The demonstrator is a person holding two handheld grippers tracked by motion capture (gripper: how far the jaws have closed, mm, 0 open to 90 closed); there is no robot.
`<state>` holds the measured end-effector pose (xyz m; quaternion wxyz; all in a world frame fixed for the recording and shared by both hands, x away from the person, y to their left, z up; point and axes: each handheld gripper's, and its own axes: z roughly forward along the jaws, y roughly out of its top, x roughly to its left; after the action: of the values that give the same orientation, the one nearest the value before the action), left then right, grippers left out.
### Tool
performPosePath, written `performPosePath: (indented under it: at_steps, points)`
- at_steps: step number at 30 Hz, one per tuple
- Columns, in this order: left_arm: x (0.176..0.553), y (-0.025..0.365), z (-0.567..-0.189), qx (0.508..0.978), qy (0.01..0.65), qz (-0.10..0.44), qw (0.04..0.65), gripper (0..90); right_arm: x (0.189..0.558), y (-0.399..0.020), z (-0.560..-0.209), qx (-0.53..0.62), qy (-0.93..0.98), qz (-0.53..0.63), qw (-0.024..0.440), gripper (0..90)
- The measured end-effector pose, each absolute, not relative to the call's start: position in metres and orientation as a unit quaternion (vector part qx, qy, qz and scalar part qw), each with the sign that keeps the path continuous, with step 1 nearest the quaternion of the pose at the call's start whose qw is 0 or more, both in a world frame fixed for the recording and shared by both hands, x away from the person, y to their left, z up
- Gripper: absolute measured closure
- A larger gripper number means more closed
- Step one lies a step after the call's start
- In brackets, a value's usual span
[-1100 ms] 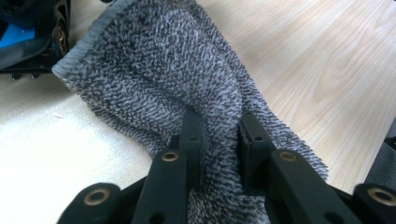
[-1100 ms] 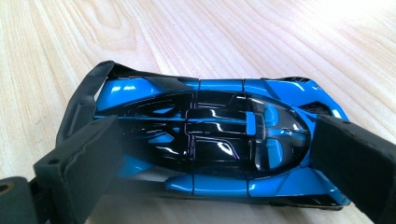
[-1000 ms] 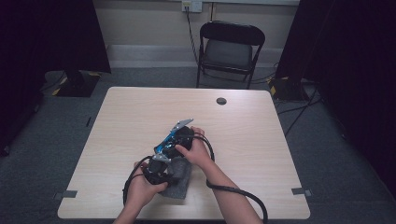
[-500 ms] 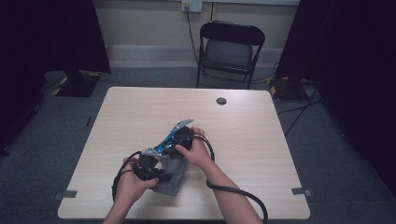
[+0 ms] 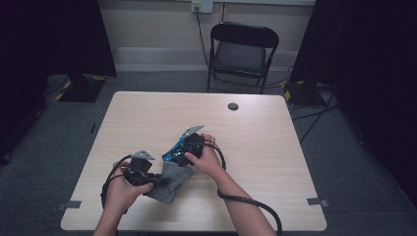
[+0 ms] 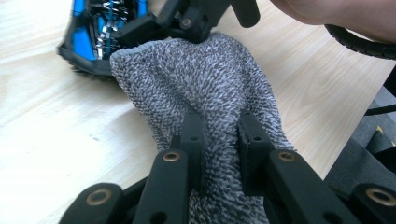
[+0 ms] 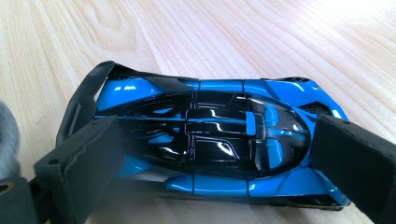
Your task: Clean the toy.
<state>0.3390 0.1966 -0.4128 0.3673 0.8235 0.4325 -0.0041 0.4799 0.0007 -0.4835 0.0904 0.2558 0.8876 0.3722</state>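
Two grippers work near the lower middle of the high view, over a pale wooden table (image 5: 275,147) that takes up most of that frame; a black folding chair (image 5: 243,51) stands beyond its far edge at the top, and a small dark round disc (image 5: 233,106) lies on the tabletop near that edge. From above, the grey knitted cloth (image 5: 172,183) is a small dark patch between the hands, and the blue toy car (image 5: 173,153) is a sliver of blue at the upper left of the right hand. The left gripper view gives what the overhead cannot: the cloth's looped, speckled weave, bunched and lifted off the wood, with the left gripper (image 6: 219,140) closed tight on a fold of it, and the car's underside and the other gripper's black linkage in the upper left corner. The right gripper view shows the car's glossy black canopy and blue bodywork from above; its long axis runs across the frame, the rear wing at the left, the nose at the right. The right gripper (image 7: 215,158) clamps the car end to end, one pad at each end, pinning it on the table.
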Motion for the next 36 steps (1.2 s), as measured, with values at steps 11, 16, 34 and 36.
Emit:
performPosePath:
  at_steps: [11, 16, 34, 36]
  points:
    - [0.339, 0.224, -0.398, 0.804, 0.452, 0.029, 0.386, 77.3, 0.48, 0.001, -0.483, 0.258, 0.887, 0.373, 0.089, 1.6]
    - [0.343, 0.235, -0.391, 0.793, 0.459, 0.051, 0.397, 77.3, 0.48, 0.001, -0.483, 0.258, 0.887, 0.373, 0.089, 1.6]
    - [0.423, 0.251, -0.408, 0.789, 0.482, 0.097, 0.368, 76.3, 0.483, 0.0, -0.483, 0.251, 0.891, 0.368, 0.083, 1.5]
    - [0.432, 0.25, -0.411, 0.788, 0.485, 0.101, 0.365, 76.2, 0.483, 0.0, -0.483, 0.249, 0.89, 0.371, 0.084, 1.5]
